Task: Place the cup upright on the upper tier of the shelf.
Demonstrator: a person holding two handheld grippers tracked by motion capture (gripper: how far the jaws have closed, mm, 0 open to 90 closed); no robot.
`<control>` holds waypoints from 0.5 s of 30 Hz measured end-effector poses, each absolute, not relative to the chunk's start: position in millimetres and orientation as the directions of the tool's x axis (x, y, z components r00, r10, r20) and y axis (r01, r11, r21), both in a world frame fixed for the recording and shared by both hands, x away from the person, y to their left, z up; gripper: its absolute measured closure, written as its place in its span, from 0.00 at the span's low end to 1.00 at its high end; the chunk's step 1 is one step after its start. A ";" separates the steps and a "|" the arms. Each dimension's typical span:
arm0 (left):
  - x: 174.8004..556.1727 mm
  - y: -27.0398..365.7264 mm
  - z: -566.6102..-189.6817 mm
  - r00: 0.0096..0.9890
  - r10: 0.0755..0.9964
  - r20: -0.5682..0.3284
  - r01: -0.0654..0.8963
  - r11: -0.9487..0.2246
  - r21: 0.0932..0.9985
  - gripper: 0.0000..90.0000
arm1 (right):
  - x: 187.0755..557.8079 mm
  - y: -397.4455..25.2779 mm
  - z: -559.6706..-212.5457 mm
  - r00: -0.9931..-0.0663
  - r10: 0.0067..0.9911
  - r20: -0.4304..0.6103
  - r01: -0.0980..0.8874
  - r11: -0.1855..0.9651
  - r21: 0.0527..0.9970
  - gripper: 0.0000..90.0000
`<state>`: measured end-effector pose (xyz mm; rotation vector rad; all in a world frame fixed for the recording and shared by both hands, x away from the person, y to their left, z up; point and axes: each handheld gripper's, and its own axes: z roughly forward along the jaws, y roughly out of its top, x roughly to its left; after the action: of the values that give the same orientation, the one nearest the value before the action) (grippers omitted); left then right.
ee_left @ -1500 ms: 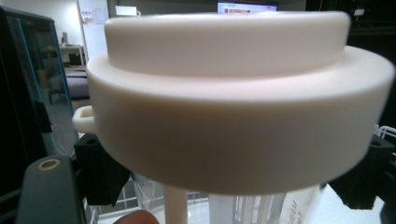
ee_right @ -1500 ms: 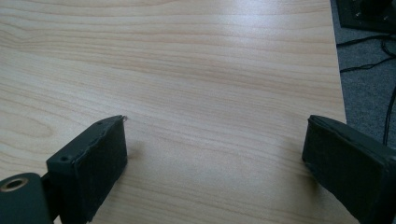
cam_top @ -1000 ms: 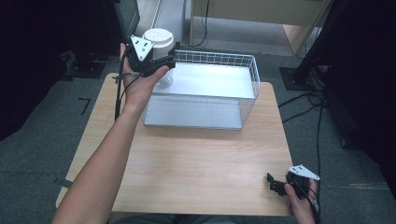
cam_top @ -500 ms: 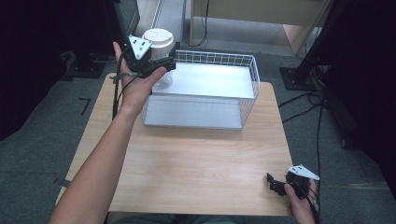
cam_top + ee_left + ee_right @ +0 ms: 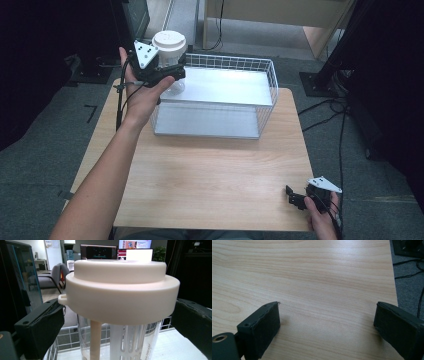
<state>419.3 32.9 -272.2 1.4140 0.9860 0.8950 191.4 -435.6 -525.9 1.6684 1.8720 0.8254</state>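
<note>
An office or lab workroom: beyond the left gripper's fingers stand lit monitors, grey office chairs and a water cooler; around the wooden table lie grey carpet and trailing cables.

Basket on table, far side

The high view looks forward and down over the whole worktop. The left gripper view sits close, level with the container lid; the right gripper view looks closely down on the same worktop.
</note>
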 end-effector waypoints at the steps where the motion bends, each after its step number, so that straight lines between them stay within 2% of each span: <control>1: 418.9 33.0 -272.5 0.360 0.933 -0.019 0.075 -0.009 0.997 0.00 | 191.4 -435.6 -525.9 -0.127 0.991 0.030 0.691 0.067 0.720 0.07; 15: 403.9 36.0 -284.2 0.383 0.924 -0.003 0.077 -0.028 0.997 0.00 | 191.4 -435.6 -525.9 -0.127 0.991 0.030 0.691 0.067 0.720 0.07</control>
<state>403.9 36.0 -284.2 1.4374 0.9633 0.8835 191.4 -435.6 -525.9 1.6686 1.8721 0.8252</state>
